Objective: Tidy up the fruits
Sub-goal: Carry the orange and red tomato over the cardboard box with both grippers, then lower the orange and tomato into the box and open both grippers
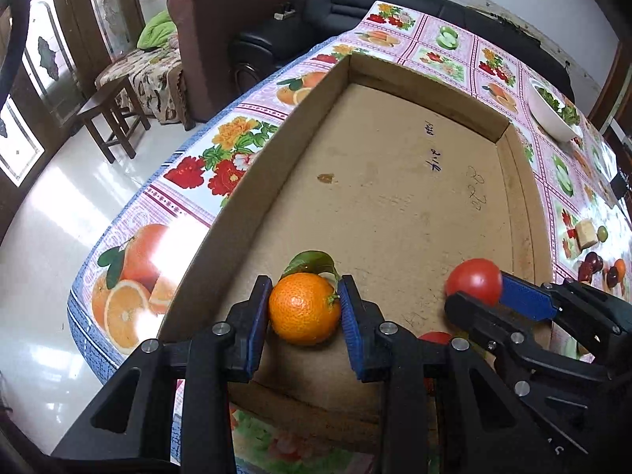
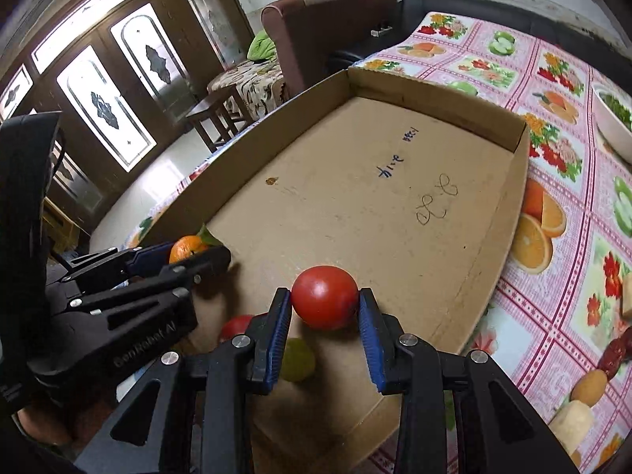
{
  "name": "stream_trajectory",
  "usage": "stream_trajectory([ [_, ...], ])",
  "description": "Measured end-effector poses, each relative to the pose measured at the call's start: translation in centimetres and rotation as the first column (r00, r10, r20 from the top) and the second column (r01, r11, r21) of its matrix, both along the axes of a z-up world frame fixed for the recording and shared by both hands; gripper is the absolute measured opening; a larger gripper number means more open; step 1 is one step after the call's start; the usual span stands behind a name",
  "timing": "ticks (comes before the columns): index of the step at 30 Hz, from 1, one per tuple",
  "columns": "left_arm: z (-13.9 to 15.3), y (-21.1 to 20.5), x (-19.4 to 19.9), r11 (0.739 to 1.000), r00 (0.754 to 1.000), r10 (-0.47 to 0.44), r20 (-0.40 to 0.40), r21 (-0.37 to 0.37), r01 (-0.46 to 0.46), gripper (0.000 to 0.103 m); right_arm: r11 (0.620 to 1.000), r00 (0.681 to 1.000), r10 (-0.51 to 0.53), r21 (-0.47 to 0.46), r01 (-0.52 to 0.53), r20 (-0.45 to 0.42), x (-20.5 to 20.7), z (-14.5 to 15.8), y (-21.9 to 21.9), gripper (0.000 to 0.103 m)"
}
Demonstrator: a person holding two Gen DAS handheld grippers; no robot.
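A shallow cardboard box (image 1: 252, 185) (image 2: 517, 181) lies on the fruit-print tablecloth. My left gripper (image 1: 304, 308) is shut on an orange (image 1: 304, 308) with a green leaf, held over the box's near left part; the orange also shows in the right wrist view (image 2: 185, 247). My right gripper (image 2: 324, 302) is shut on a red tomato (image 2: 324, 296) over the box's near part; the tomato also shows in the left wrist view (image 1: 474, 280). Another red fruit (image 2: 235, 326) and a green fruit (image 2: 298, 359) lie in the box under my right gripper.
A white bowl (image 1: 553, 112) of greens stands on the table beyond the box. Small fruits and pale food chunks (image 2: 592, 391) lie on the cloth right of the box. A brown armchair (image 1: 221, 27), black sofa and wooden stool (image 1: 112, 114) stand past the table's far edge.
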State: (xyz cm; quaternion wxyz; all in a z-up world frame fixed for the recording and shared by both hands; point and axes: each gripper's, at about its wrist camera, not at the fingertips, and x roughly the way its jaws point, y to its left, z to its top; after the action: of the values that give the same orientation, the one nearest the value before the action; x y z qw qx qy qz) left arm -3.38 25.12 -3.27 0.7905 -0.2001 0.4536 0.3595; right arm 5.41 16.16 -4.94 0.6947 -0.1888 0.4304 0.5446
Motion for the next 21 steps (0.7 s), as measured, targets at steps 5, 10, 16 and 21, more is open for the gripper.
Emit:
stream_trajectory([
  [5,0.2,0.2,-0.4,0.999,1.0,0.002,0.004,-0.037,-0.002,0.032,1.0,0.999,0.013,-0.022,-0.013,0.029,-0.5,-0.1,0.2,0.036],
  [10,0.8,0.0,-0.8,0.999,1.0,0.009,0.018,-0.038,-0.008,0.037,1.0,1.0,0.001,-0.01,0.0,0.027,-0.4,0.4,-0.4,0.05],
  [16,2.0,-1.0,-0.9,1.0,0.999,0.006,0.04,-0.028,-0.005,0.037,1.0,0.999,-0.01,0.016,0.01,0.033,-0.5,1.5,-1.9,0.051],
  [21,3.0,-2.4,-0.7,1.0,0.998,-0.014,0.055,-0.009,0.015,0.043,0.998,0.999,-0.035,0.058,0.034,0.028,-0.3,2.9,-4.2,0.051],
])
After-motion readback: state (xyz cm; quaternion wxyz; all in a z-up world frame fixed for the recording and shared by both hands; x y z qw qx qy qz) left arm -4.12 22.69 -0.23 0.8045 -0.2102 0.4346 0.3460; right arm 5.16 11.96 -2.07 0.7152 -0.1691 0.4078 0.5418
